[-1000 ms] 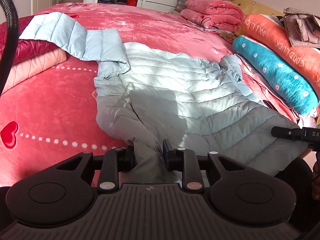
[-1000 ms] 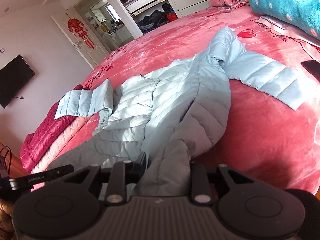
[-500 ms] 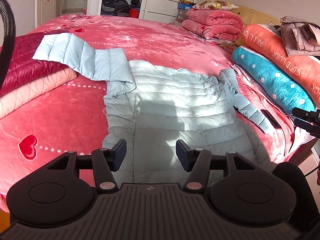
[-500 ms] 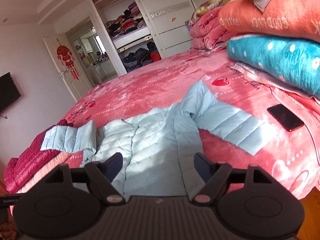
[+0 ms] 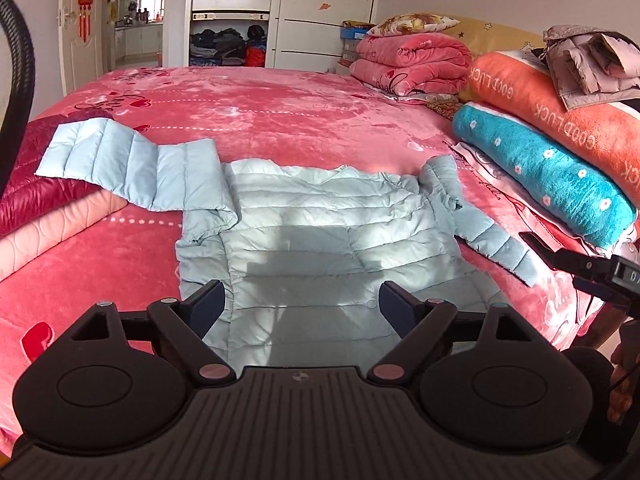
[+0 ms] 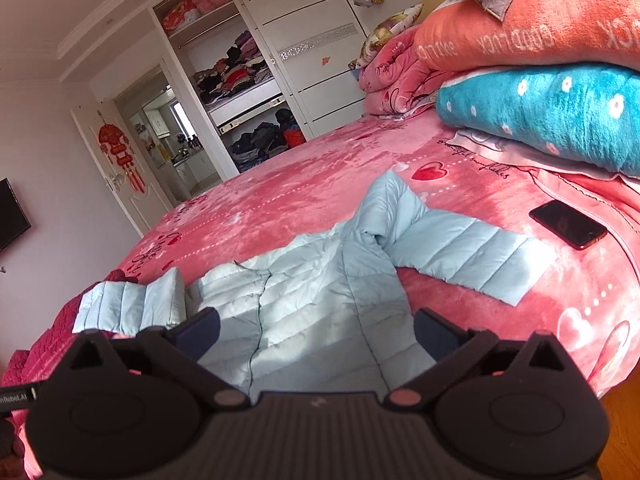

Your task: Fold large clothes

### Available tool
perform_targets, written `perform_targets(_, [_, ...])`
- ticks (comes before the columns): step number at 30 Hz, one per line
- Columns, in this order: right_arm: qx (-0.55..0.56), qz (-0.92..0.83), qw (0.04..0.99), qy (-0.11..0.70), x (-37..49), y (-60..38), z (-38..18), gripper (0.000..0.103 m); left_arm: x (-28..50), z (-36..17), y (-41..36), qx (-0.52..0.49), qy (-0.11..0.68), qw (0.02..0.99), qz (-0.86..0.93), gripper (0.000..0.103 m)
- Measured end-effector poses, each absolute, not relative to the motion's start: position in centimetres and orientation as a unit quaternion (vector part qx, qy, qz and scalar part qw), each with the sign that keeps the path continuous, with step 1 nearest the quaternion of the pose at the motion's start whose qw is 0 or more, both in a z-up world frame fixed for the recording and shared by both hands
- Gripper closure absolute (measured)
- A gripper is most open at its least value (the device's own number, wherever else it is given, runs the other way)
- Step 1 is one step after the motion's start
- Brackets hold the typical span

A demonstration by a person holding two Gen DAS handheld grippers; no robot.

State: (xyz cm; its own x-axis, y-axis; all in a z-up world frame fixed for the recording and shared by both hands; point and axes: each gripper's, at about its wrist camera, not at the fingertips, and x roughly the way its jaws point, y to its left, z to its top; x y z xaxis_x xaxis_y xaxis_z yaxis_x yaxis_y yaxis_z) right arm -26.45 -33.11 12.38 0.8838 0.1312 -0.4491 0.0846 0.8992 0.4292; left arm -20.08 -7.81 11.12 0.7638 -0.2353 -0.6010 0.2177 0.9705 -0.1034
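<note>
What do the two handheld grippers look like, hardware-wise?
Both the left gripper and right gripper are matte black: ribbed centre plate, a round housing on each side, angled linkage arms with pinkish pivot caps, dark blue finger pads. A black cable arcs at the left view's edge.

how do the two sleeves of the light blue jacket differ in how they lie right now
The left sleeve reaches outward and its cuff rests up on the dark red quilted bedding; the right sleeve lies flat on the pink bedspread, angling toward the phone without touching it. Both are spread out, not yet folded in.
</note>
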Motion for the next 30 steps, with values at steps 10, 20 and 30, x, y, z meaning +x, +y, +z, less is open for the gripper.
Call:
perform_targets(10, [0.179, -0.062, 0.948, 0.256, -26.1, -32.3, 10.6, 0.001, -19.6, 9.1, -8.6, -0.061, 0.348, 0.931, -0.093, 0.000])
perform_targets(20, [0.168, -0.095, 0.947, 0.258, -24.9, -33.0, 10.4, 0.001, -20.5, 8.2, -7.6, -0.105, 0.351, 0.925, -0.099, 0.000])
perform_targets(30, [0.138, -0.110, 0.952, 0.251, -25.2, -33.1, 10.1, 0.001, -20.3, 8.6, -6.7, -0.138, 0.318, 0.929, -0.127, 0.000])
